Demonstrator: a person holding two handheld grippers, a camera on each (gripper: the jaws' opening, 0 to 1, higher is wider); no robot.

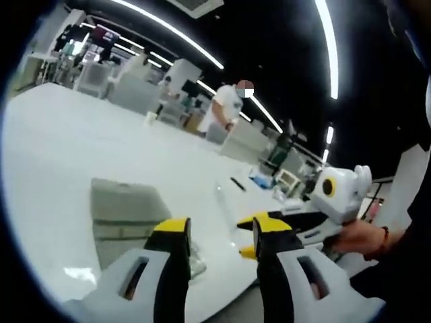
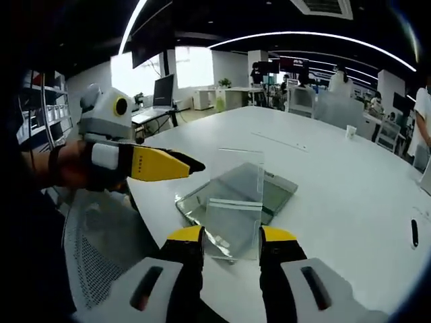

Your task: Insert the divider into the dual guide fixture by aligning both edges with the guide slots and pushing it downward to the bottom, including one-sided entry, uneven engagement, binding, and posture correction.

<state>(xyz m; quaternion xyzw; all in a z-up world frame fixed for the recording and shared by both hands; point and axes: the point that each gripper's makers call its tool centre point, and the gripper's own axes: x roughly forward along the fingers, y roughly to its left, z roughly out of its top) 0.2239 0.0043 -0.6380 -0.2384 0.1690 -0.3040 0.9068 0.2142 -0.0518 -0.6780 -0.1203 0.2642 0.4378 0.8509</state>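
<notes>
- In the right gripper view, the right tongs [image 2: 231, 243] are seen closed on the lower part of a clear divider [image 2: 236, 202], which is held upright just above the counter [image 2: 337, 182].
- Just behind the divider, a flat clear fixture [image 2: 279, 192] is seen lying on the counter, near its near edge.
- The left tongs [image 2: 192, 163] are held to the left of the divider, apart from it, gripped by a hand [image 2: 74, 165]; their yellow and black tips appear drawn together, with nothing between them.
- In the left gripper view, the left tongs [image 1: 219, 235] show a narrow gap, and the right tongs [image 1: 259, 222] are seen at the right.
- A white cup [image 2: 351, 132] stands far off on the counter, and a person [image 1: 222, 108] is seen beyond it.
</notes>
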